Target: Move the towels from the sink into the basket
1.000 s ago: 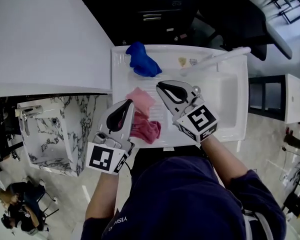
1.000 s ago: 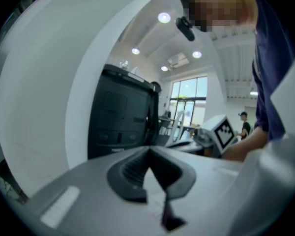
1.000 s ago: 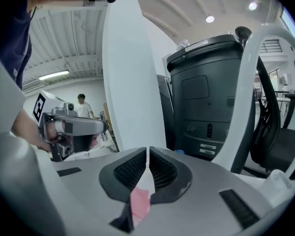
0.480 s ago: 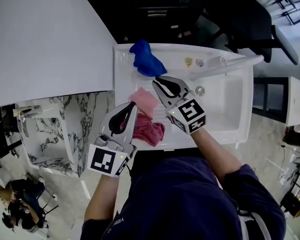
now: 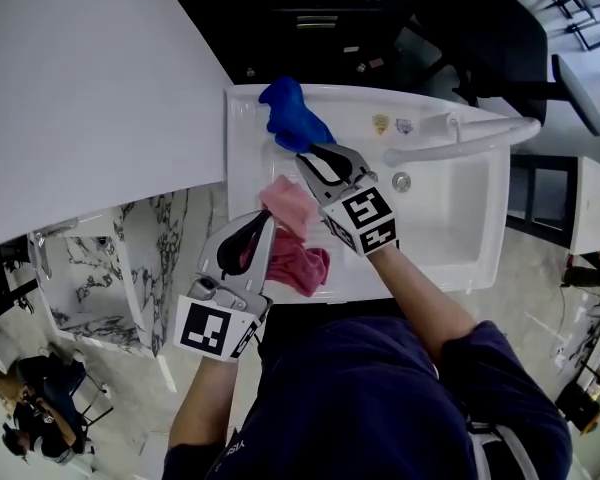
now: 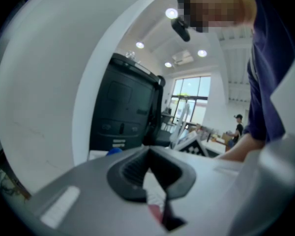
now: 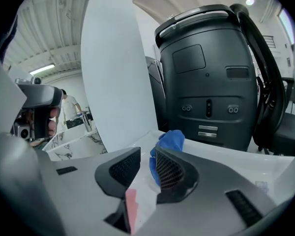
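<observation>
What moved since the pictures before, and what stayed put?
The right claw moved down and forward across the sink towards the blue towel. Its jaws have just been opening, with nothing between them yet. Nothing was grabbed or let go. The left claw hardly moved and is shut above the pink towels. All the towels stayed where they were.

Open lab-like hall, white sink (image 5: 450,218), marbled washbasin unit (image 5: 140,268), ceiling spotlights (image 6: 202,53), tall windows (image 6: 189,90)
</observation>
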